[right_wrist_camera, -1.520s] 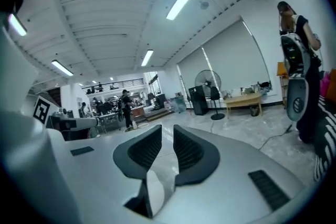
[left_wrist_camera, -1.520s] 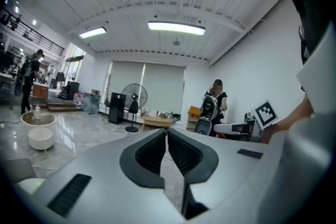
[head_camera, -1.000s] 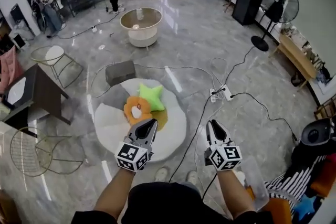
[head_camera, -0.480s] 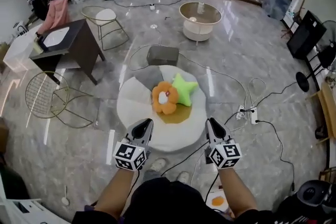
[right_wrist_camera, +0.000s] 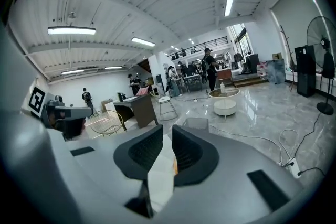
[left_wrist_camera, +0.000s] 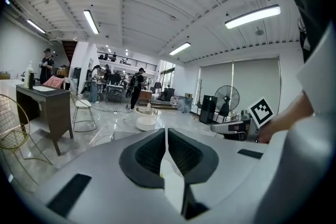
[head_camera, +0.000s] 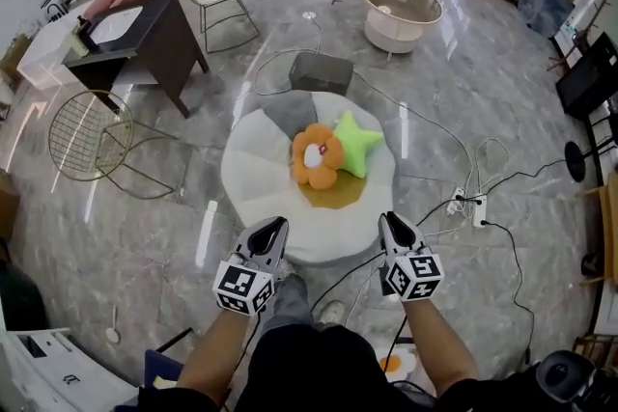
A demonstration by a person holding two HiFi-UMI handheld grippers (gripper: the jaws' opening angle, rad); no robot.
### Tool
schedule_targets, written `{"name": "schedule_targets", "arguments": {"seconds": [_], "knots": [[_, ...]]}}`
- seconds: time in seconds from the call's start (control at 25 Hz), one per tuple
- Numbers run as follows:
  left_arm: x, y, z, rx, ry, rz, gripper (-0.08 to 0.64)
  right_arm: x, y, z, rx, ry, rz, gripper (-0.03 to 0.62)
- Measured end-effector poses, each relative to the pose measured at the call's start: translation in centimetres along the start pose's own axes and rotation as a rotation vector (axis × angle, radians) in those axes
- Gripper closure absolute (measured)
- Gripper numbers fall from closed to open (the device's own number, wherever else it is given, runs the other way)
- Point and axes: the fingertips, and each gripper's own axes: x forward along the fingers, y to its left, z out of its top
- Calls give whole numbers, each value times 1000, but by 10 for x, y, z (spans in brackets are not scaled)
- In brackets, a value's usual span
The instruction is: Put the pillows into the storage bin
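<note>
An orange flower pillow (head_camera: pixel 317 155) and a green star pillow (head_camera: pixel 357 142) lie side by side on a round white floor cushion (head_camera: pixel 256 183). Behind the cushion stands a grey storage bin (head_camera: pixel 322 72), whose top also shows in the right gripper view (right_wrist_camera: pixel 197 123). My left gripper (head_camera: pixel 274 225) hangs over the cushion's near edge, jaws shut and empty (left_wrist_camera: pixel 166 136). Over the near right edge, my right gripper (head_camera: pixel 390 220) holds its jaws a narrow gap apart with nothing between them (right_wrist_camera: pixel 167 136). Both grippers are short of the pillows.
A dark desk (head_camera: pixel 145 43) and two wire chairs (head_camera: pixel 92 135) stand at the left. A round white table (head_camera: pixel 401 14) is behind the bin. Cables and a power strip (head_camera: pixel 465 206) lie on the floor to the right. People stand at the far end of the room.
The head view has swung, so the cushion with the pillows now lies straight ahead between the grippers. Both grippers stay low in front, still empty.
</note>
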Motion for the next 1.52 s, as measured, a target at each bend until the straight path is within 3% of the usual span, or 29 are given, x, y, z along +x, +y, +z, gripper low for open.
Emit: {"name": "schedule_targets", "arguments": {"seconds": [0.28, 0.44, 0.52, 0.72, 0.88, 1.16, 1.28, 1.36, 1.52], "knots": [[55, 59, -43, -12, 69, -45, 531, 87, -8, -40, 11, 71, -27, 517], [87, 98, -73, -30, 112, -67, 529, 151, -27, -67, 79, 102, -66, 517], [102, 116, -92, -41, 131, -74, 529, 183, -38, -88, 130, 122, -75, 517], [127, 156, -149, -59, 190, -64, 529, 249, -57, -155, 143, 204, -88, 514], [146, 177, -192, -91, 200, -59, 529, 288, -88, -206, 237, 221, -139, 503], [144, 205, -277, -134, 229, -30, 529, 331, -113, -309, 272, 284, -153, 477], [136, 228, -301, -147, 230, 13, 529, 352, -118, -340, 333, 294, -164, 471], [127, 239, -314, -167, 241, 39, 529, 363, -121, -360, 366, 311, -170, 440], [118, 249, -336, -160, 267, 53, 529, 385, -128, -392, 339, 353, -193, 384]]}}
